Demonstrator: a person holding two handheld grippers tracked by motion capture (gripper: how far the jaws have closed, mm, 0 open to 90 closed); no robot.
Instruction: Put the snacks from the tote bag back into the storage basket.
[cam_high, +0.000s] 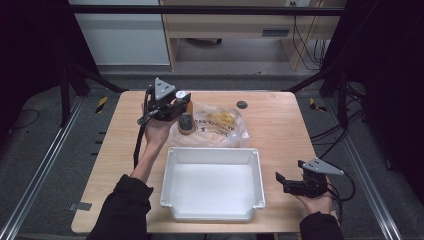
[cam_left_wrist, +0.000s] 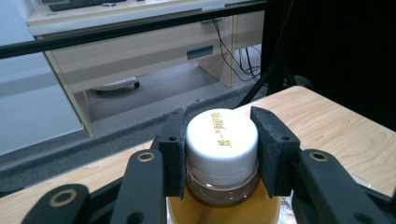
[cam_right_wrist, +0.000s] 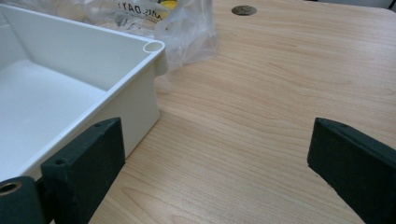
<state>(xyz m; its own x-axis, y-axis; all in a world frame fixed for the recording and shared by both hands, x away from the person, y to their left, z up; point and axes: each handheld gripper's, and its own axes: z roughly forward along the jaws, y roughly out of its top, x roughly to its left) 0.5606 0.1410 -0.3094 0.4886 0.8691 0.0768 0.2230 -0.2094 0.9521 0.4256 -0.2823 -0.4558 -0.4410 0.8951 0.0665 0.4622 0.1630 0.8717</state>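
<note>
Already the left gripper (cam_left_wrist: 222, 154) is clamped on the white cap of a bottle of amber liquid (cam_left_wrist: 222, 140), holding it above the far left of the worktop (cam_high: 280, 125), beside a crumpled clear plastic bag (cam_high: 220, 125). By my reading the pick is done; carrying it into the white bin (cam_high: 212, 155) and letting go remain. The right gripper (cam_right_wrist: 217, 163) waits with jaws wide apart, just beside the bin's right wall. Its view shows that gap; the left gripper view shows gold lettering on the cap.
</note>
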